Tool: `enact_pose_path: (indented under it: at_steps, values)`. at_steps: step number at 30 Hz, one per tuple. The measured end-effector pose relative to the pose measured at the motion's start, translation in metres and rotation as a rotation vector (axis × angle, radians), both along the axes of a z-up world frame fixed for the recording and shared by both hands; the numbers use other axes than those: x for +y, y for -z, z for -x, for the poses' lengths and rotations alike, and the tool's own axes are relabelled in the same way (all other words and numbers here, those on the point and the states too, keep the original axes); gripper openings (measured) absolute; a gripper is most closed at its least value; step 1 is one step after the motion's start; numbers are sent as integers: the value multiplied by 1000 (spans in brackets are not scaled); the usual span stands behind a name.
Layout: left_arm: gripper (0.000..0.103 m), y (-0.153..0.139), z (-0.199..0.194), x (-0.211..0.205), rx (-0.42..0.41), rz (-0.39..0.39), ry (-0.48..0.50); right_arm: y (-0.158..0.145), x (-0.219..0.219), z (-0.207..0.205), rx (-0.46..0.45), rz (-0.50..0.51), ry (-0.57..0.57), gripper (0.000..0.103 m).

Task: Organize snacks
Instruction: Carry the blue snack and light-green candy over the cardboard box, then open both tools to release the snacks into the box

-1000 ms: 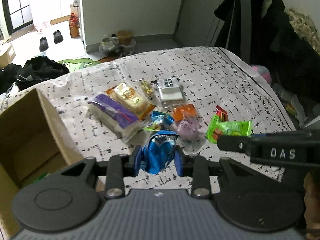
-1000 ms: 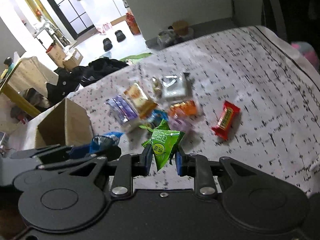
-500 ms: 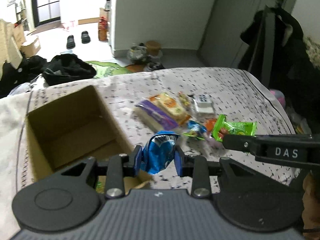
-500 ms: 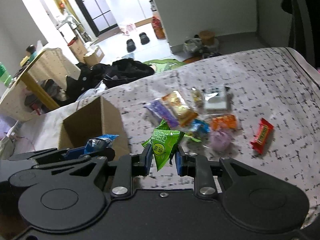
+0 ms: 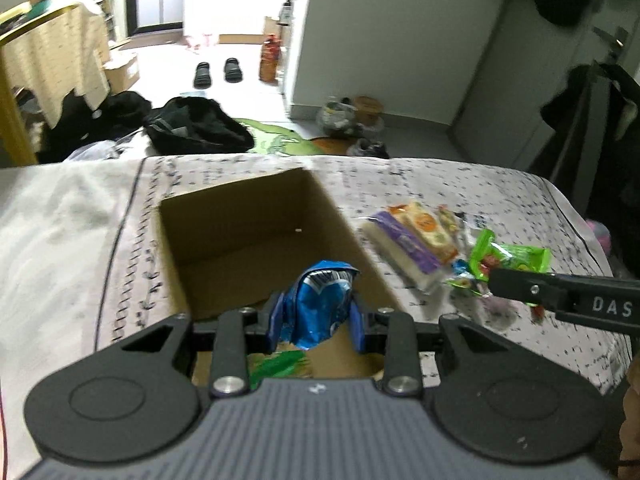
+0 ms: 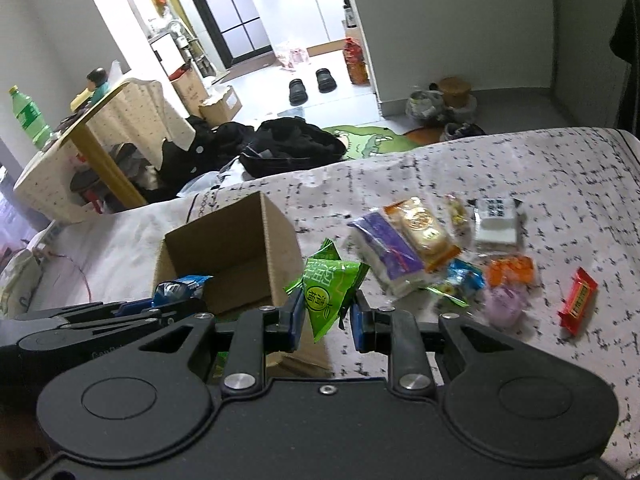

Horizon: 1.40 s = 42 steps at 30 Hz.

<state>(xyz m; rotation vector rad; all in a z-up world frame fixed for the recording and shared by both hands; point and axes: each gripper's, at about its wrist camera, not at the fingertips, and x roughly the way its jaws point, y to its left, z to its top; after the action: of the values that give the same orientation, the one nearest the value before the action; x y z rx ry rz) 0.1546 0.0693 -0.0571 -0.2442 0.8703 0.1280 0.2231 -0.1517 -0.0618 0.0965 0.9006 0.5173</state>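
I've got the left gripper (image 5: 316, 320) clamped on a crumpled blue snack packet (image 5: 320, 304), and from its wrist camera the packet sits right over the open mouth of the cardboard box (image 5: 240, 216). Down inside the box, just under the packet, I can make out something green (image 5: 280, 364) lying on the bottom. The box stands on the bed (image 5: 460, 184), on a pale cover printed with small black marks.

My right gripper (image 6: 326, 316) is squeezed shut on a green snack packet (image 6: 326, 292) with a round yellow label, held upright between the blue pads. In the right wrist view it hangs just beside the box's near right corner (image 6: 280, 240), over the bedcover and not over the opening. The left gripper (image 6: 176, 304) shows at the lower left of that view with its blue packet (image 6: 180, 286) at the box's front edge.

The pile of loose snacks lies to the right of the box: a purple-striped white pack (image 6: 384, 256) touching an orange-and-gold pack (image 6: 424, 236), a white packet with black print (image 6: 496, 220) further back, a small blue wrapper (image 6: 464, 276), an orange packet (image 6: 510, 270), a pale purple one (image 6: 504, 304) just in front of it, and a red bar (image 6: 578, 300) lying apart at the far right.

Beyond the bed I see dark clothing (image 6: 292, 148) heaped on the floor and a pair of black slippers (image 6: 312, 84).
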Motion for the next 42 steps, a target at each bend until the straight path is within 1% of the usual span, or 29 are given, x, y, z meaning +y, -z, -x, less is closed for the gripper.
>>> enact_pose_path:
  at_steps: [5,11,17,22,24,26,28,31,33,34,36,37,39,40,41,42]
  values:
    - [32,3,4,23,-4,11,-51,2,16,0,-1,-4,-31,24]
    - [33,5,3,47,-14,44,-117,8,32,1,0,-7,-70,24]
    - [33,13,5,57,-7,79,-164,19,50,3,12,-4,-117,24]
    - [33,13,12,60,-26,113,-192,26,60,5,29,1,-140,24]
    - [35,11,16,61,-34,119,-205,27,63,6,34,-7,-160,24]
    - [36,9,19,62,-41,130,-211,27,64,6,33,-9,-161,28]
    - [37,10,21,63,-42,142,-213,26,63,6,31,-21,-159,28]
    - [43,11,23,62,-26,145,-228,22,57,5,25,-49,-154,41]
    - [52,11,25,61,-21,146,-238,19,52,5,13,-53,-151,45]
    - [55,11,27,60,-22,146,-242,17,49,6,9,-54,-149,47]
    - [64,8,29,57,-31,149,-247,16,43,6,4,-52,-141,53]
    - [67,7,29,55,-33,149,-249,15,41,7,2,-50,-137,57]
    - [76,5,29,52,-36,147,-252,14,33,8,-8,-48,-127,63]
    - [78,4,29,50,-40,143,-254,13,29,8,-15,-46,-121,69]
    - [83,3,29,47,-45,137,-255,12,25,8,-21,-44,-114,75]
    - [89,2,29,44,-48,131,-255,11,19,8,-26,-41,-105,79]
